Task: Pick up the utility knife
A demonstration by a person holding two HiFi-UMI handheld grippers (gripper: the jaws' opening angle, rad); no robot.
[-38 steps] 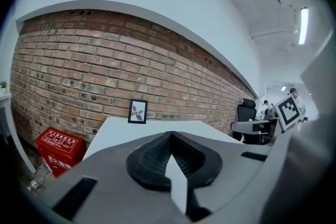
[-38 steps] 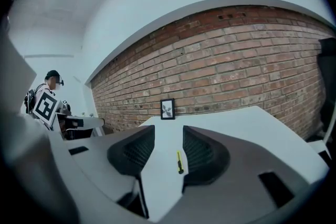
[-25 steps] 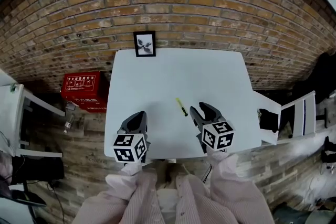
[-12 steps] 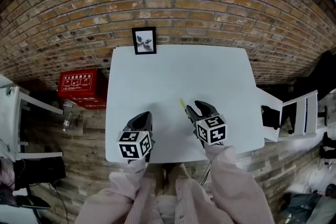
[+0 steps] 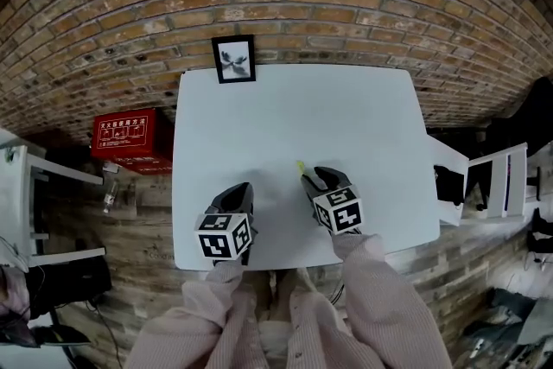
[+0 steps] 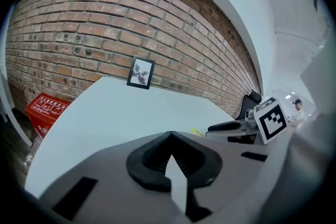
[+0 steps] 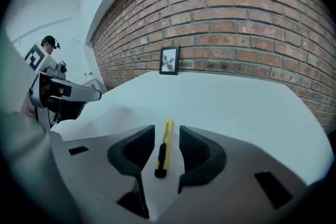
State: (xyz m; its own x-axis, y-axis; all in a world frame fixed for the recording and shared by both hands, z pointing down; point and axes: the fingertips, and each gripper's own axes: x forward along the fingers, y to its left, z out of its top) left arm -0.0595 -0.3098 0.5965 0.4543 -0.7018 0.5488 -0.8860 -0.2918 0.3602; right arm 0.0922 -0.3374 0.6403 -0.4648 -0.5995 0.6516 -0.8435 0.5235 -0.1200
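The utility knife (image 7: 164,145) is slim, yellow with a black slider, and lies flat on the white table (image 5: 294,112). My right gripper (image 7: 167,132) is open, with one jaw on each side of the knife and a gap to both. In the head view only the knife's yellow tip (image 5: 300,167) shows ahead of the right gripper (image 5: 314,180). My left gripper (image 5: 237,200) rests near the table's front edge, to the left of the knife. In the left gripper view the left gripper (image 6: 170,135) has its jaws together with nothing between them.
A small framed picture (image 5: 234,59) leans against the brick wall at the table's far edge. On the floor to the left is a red box (image 5: 127,136). A white chair (image 5: 497,181) stands to the right of the table.
My right gripper has moved forward and left along the table until its jaws straddle the knife. The left gripper has hardly moved.
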